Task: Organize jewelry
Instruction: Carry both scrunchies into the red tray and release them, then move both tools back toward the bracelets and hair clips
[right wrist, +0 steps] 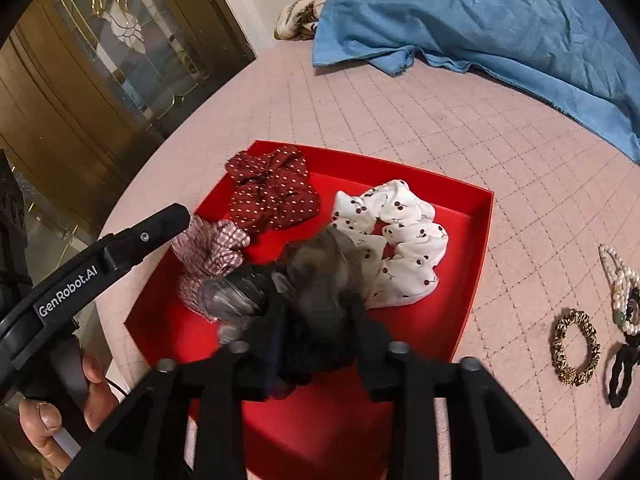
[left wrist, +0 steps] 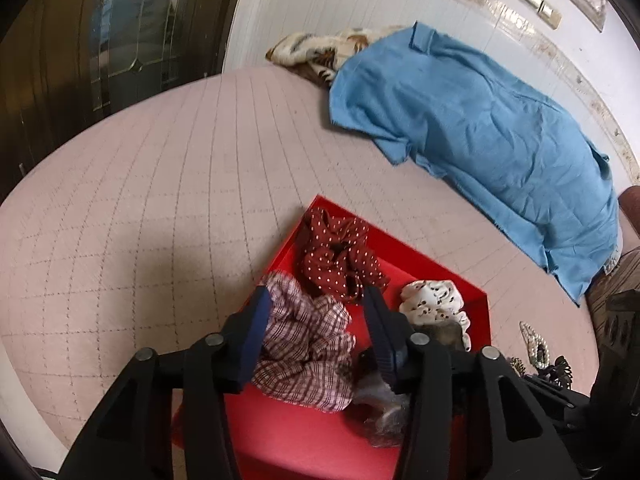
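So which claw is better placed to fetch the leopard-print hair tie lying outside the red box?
Probably the left claw: it hangs open over the plaid scrunchie, carrying nothing. The leopard-print hair tie lies on the right, but the right claw is shut on a grey sheer scrunchie.

Both wrist cameras look steeply down from close above the red tray (left wrist: 478,312) (right wrist: 476,240) on the pink quilted bed (left wrist: 160,200) (right wrist: 400,120), sharing its scrunchies and the blue cloth (left wrist: 480,120) (right wrist: 480,20) beyond.

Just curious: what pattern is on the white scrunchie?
Small dark-red cherries on the white scrunchie, clearest in the right wrist view.
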Available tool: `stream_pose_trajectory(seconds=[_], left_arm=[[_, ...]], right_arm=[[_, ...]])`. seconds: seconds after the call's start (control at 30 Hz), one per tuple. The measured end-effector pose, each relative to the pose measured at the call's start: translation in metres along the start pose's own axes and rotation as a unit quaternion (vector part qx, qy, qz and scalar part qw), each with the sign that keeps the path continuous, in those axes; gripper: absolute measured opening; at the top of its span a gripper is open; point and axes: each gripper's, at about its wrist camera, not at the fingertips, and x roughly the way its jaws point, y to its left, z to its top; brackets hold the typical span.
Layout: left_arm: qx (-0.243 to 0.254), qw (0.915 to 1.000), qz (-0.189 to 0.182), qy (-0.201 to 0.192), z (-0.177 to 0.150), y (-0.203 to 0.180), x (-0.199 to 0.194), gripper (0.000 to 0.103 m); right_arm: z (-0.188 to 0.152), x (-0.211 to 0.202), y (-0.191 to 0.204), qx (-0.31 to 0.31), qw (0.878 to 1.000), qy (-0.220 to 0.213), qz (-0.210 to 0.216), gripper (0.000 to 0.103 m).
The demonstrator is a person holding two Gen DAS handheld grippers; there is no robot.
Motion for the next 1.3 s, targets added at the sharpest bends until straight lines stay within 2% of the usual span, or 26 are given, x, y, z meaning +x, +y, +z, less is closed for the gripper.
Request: stream_pose_trajectory(seconds=[0.2,0.3,0.43,0.63,0.7,0.9,1.3], left_arm=[[0.014,0.9995,0.022,-0.016,-0.001,-0.002,-0.009,0.053],[0.021,0.9988,0.041,-0.019,-0.003,-0.003,-0.01,0.055],[0.034,0.9967,0.07,-0.022,-0.005,-0.005,-0.012,0.056],[0.074,0.9925,0.088,-0.043,-0.012,-0.021,-0.022,0.065],[0.09,0.9907,0.088,-0.051,-0.014,-0.027,-0.026,0.069],[0.121,0.9876,0.082,-0.058,-0.021,-0.041,-0.031,0.07],[0.132,0.9864,0.083,-0.051,-0.025,-0.052,-0.031,0.07]], right_arm=[[-0.001,-0.015,0.003,-0.001,1.0,-0.017,0.004,0.047],[-0.005,-0.026,0.001,0.002,1.0,-0.027,0.007,0.053],[-0.013,-0.039,-0.005,0.009,0.999,-0.037,0.007,0.055],[-0.028,-0.055,-0.016,0.012,0.998,-0.053,-0.012,0.058],[-0.032,-0.06,-0.02,0.015,0.998,-0.06,-0.02,0.061],[-0.043,-0.067,-0.034,0.02,0.996,-0.068,-0.045,0.063],[-0.059,-0.075,-0.051,0.028,0.995,-0.069,-0.063,0.066]])
